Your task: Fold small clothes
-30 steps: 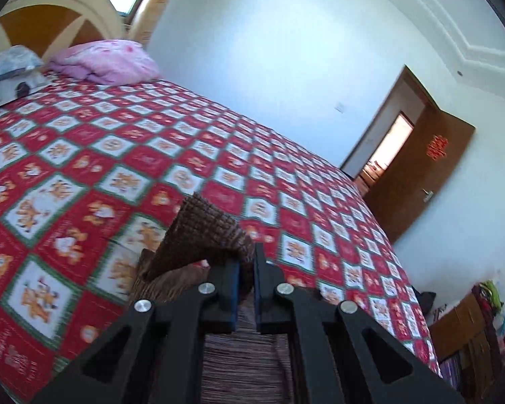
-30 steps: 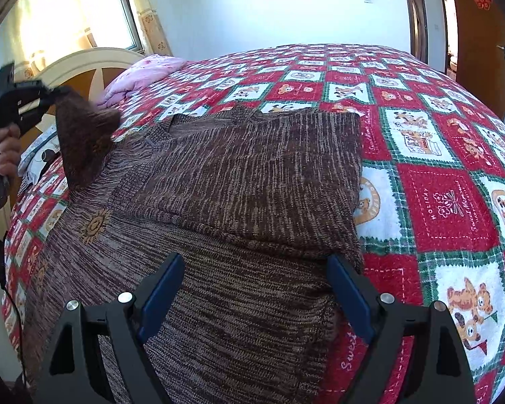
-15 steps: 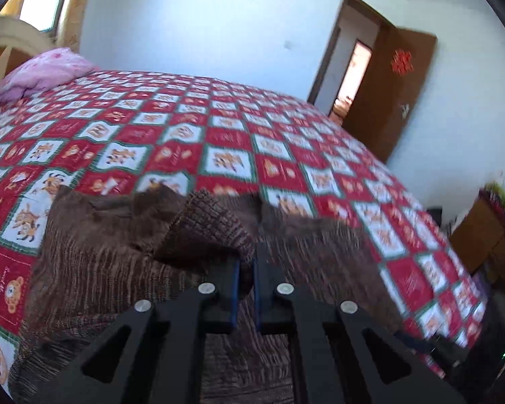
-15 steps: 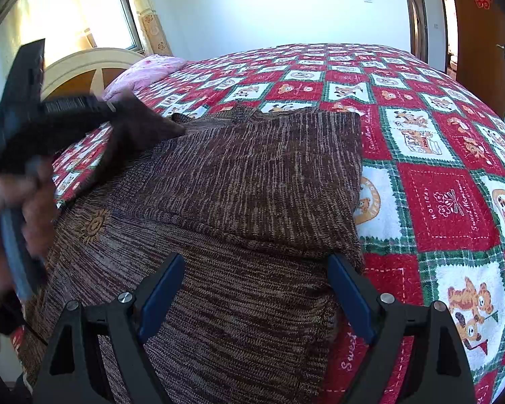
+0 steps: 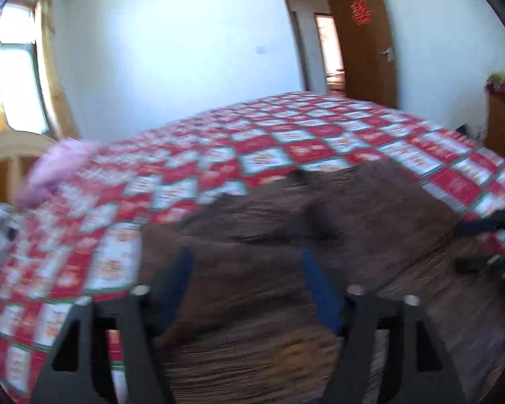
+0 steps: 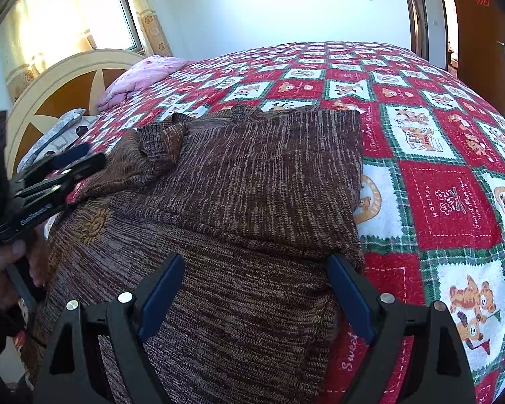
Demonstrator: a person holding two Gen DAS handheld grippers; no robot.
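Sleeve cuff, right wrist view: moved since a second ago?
Yes. The sleeve cuff went from hanging before the headboard to lying on the sweater.

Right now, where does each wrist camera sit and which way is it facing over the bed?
Left wrist: on the left gripper, facing across the bed toward the open door; its own fingers show, jaws opening with nothing between them, over the brown sweater.
Right wrist: on the right gripper, facing down the quilt toward the headboard and window; its open fingers, and a hand on the left gripper, show.
Shared: sweater, quilt, pink pillow, door, and each other's gripper.
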